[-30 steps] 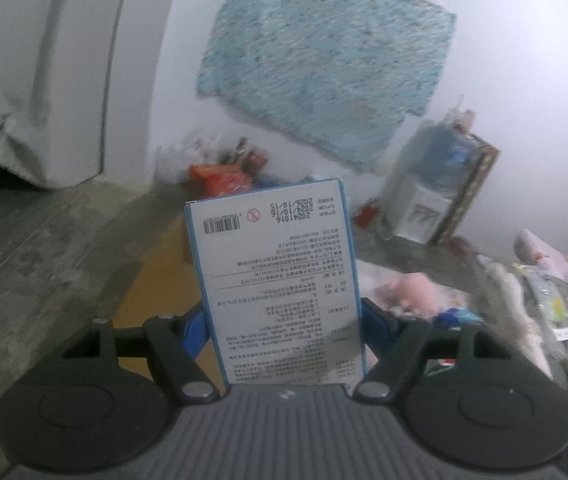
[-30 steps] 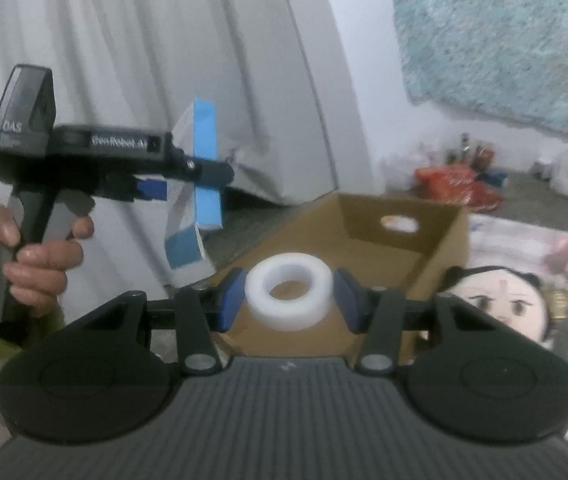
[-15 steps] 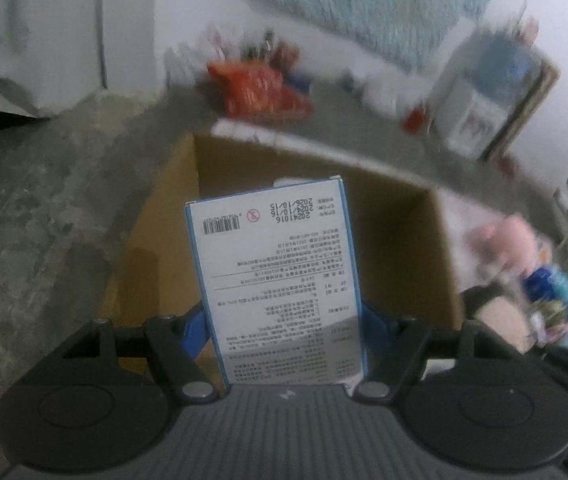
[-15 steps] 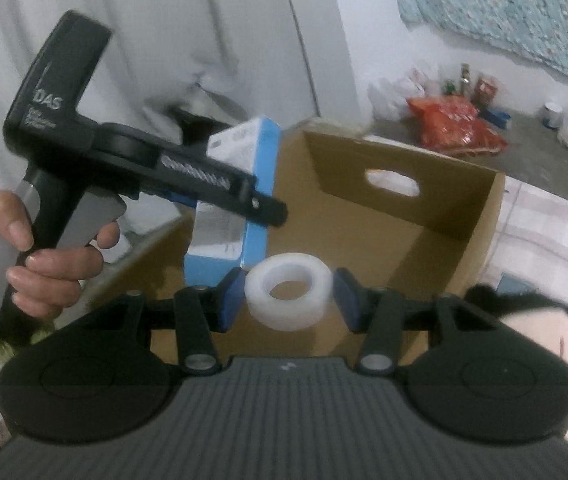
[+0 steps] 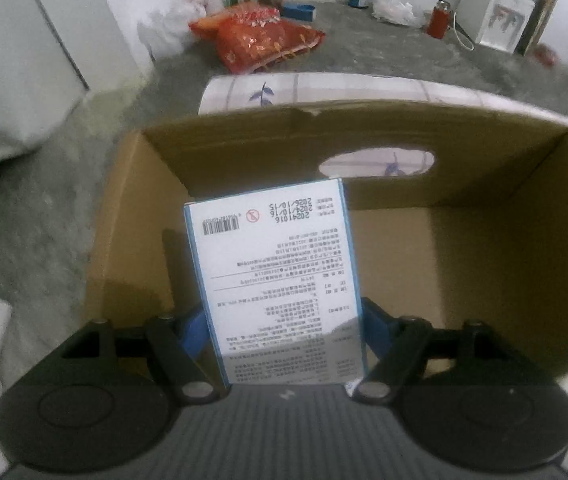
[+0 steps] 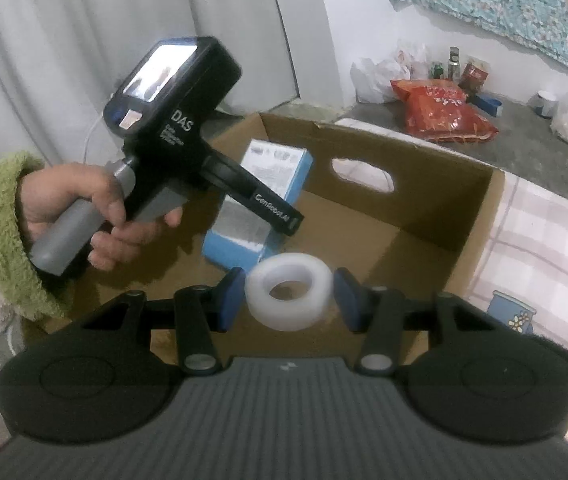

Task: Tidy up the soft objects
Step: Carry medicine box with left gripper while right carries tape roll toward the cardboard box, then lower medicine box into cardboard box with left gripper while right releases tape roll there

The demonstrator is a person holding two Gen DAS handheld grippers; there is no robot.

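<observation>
Blue-edged packet (image 5: 275, 288) over cardboard box (image 5: 464, 152) (tilted)

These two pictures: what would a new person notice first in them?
First, the open cardboard box that fills the middle of both views. Over it, the left gripper holds a blue and white packet with its printed face to the camera, and the right gripper holds a white ring. A red snack bag lies on the floor behind the box.

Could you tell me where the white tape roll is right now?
In the right wrist view the tape roll sits between the right gripper's pads, above the cardboard box's near edge.
</observation>
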